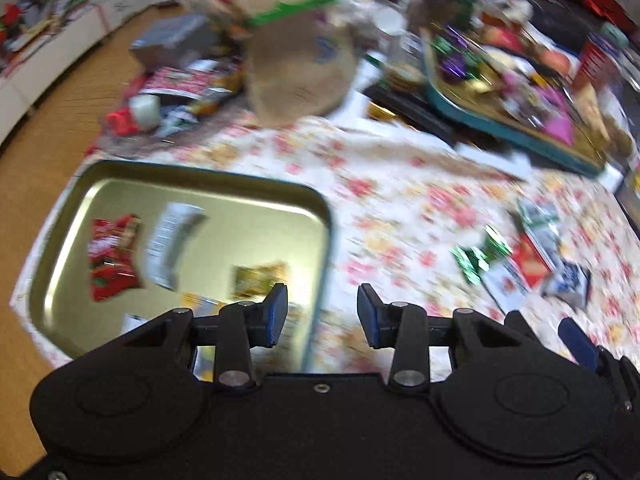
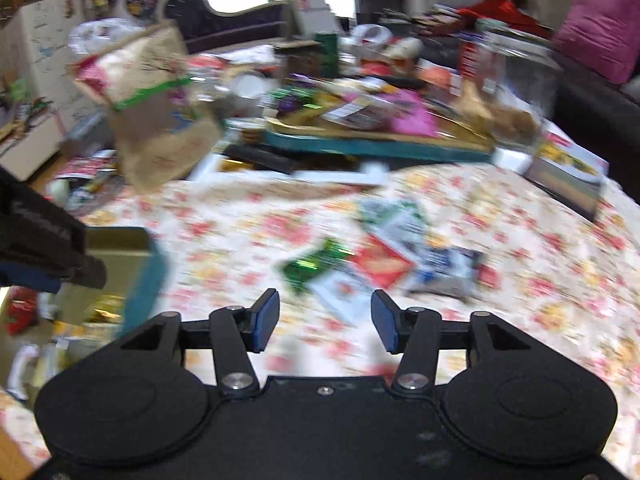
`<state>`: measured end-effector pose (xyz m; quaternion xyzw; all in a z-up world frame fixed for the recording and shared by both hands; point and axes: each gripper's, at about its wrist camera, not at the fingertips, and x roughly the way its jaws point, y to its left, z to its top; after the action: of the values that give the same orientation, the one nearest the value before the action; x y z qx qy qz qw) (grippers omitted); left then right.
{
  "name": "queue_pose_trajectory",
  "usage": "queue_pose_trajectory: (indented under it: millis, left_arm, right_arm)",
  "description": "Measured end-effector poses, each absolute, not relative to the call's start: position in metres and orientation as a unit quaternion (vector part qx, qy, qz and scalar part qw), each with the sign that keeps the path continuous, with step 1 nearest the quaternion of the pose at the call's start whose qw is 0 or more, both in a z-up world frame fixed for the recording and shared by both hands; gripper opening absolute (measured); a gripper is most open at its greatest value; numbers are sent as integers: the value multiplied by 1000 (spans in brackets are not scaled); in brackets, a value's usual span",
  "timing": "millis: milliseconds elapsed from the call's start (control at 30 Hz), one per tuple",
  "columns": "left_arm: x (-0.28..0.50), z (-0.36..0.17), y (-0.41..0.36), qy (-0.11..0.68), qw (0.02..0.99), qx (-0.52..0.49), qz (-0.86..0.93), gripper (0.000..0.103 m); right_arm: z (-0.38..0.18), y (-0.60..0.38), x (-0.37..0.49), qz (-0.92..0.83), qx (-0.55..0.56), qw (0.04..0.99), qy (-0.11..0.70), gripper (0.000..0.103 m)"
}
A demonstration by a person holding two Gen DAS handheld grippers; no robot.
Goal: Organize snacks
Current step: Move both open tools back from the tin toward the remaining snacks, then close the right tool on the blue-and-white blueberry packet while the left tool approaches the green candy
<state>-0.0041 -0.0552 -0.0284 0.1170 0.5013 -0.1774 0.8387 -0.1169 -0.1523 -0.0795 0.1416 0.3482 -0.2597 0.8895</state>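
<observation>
A gold tin tray with a teal rim lies at the left on the floral cloth. In it are a red packet, a white packet and a yellow-green packet. My left gripper hovers over the tray's right rim, open and empty. Loose snacks lie to the right: a green wrapper, a red packet, a dark blue packet and a white-green one. My right gripper stands open just short of them, with nothing between its jaws. Both views are blurred.
A burlap bag with a green band stands behind the tray. A teal tray piled with goods fills the back of the table. A box sits at the right edge. Wooden floor lies past the table's left side.
</observation>
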Motion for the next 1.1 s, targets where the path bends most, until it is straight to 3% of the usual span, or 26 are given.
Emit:
queue_pose_trajectory:
  millis: [367,767,1100]
  left_arm:
    - [-40,-81,-103,482,827,170,-234,49]
    - [-60,-109,-97,303,912,146,-235,57]
    - [-44,-114,-112,286,902,148,-287,57]
  right_arm:
    - [-114,-209,-160,-331,161,859,356,59]
    - [-132,-224,-167,-349,126,870,325,67]
    - [-133,-231,-155,-340,125,875,320,70]
